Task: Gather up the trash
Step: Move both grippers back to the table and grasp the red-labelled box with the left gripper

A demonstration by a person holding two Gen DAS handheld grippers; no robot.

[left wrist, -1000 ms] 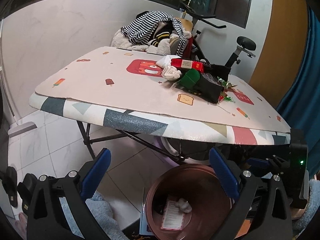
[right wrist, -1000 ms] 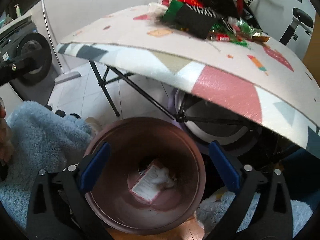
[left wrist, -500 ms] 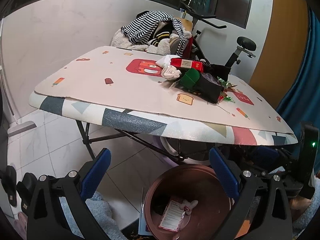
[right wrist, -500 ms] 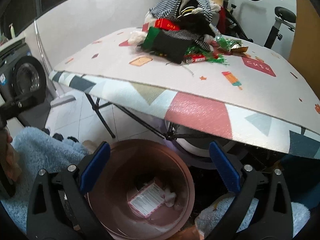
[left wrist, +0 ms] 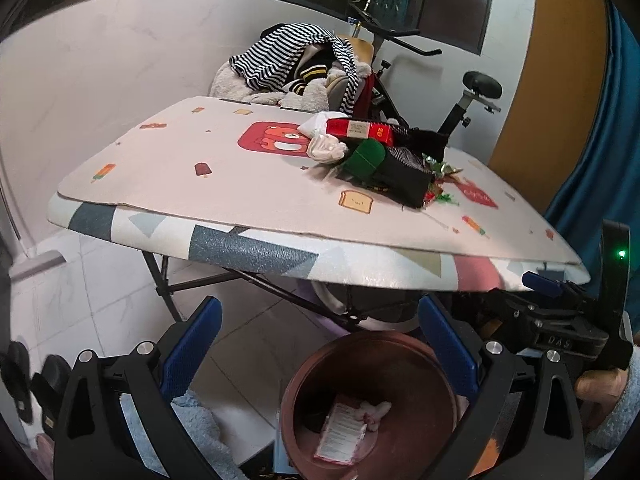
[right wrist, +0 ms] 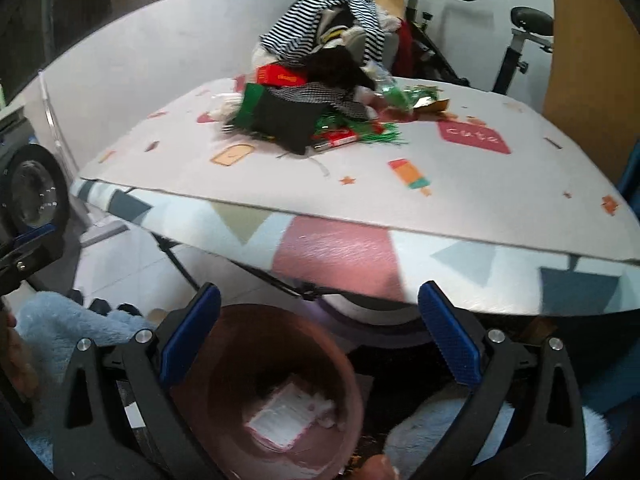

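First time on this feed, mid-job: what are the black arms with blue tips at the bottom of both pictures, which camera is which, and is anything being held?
No robot here: a person holds a two-finger gripper in each hand, each with a fisheye camera looking along its fingers. One picture is from the left gripper, the other from the right gripper. Both are open and hold nothing. The table carries a trash pile with a red box and crumpled tissue. Below on the floor stands a brown bin holding a label-like packet.

Left gripper (left wrist: 318, 342) and right gripper (right wrist: 318, 330), fingers (left wrist: 192, 344) spread wide, both empty, side by side.
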